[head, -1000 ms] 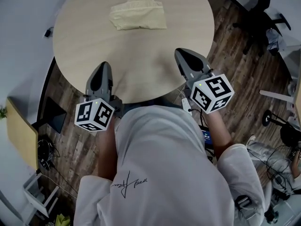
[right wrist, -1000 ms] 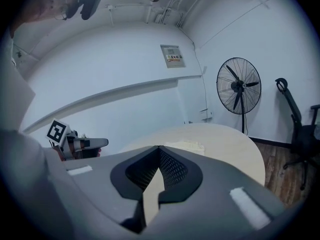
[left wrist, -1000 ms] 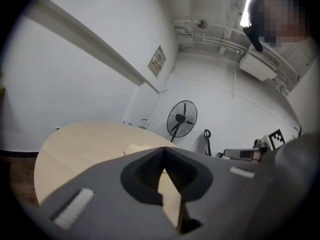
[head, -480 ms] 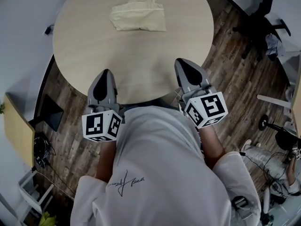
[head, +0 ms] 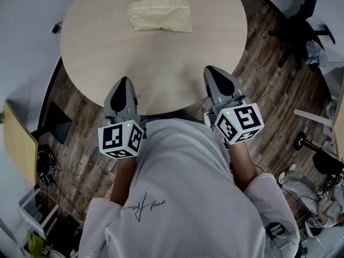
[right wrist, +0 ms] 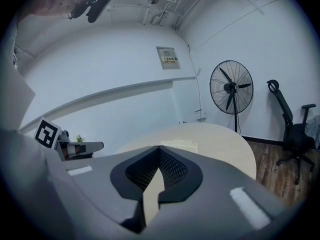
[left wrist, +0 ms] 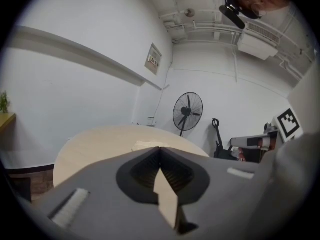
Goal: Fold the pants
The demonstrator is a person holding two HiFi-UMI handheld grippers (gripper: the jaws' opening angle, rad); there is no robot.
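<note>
Head view, starting at the left: the left gripper (head: pixel 124 81) hangs over the near edge of the round light wooden table (head: pixel 102 47). The left gripper view shows its two jaws pressed together tip to tip with nothing between them, only tabletop beyond. In the middle, at the far side of the table and well apart from both tools, lie the pale cream cloth pants (head: pixel 159 13). They are gathered into a compact, roughly rectangular bundle whose far edge looks somewhat rumpled. On the right, the right gripper (head: pixel 211 71) also hovers at the near edge, and the right gripper view shows its jaws closed on nothing.

From this, the folding looks finished or very nearly so. The garment is already a small stack, and neither tool touches it or carries anything. At most the uneven edge may need tidying. Whether the layers lie square cannot be told from this height.

Around the table, again from the left, is dark plank floor (head: pixel 78 149). Both gripper views show a black pedestal fan (left wrist: pixel 187 111) behind the table, against the white wall. On the right, a black office chair (head: pixel 303 15) stands on the floor well away from the table. The stretch of tabletop between the tools and the pants is bare, so nothing would block a reach forward. The person's white long-sleeved top (head: pixel 183 198) fills the lower part of the head view.
</note>
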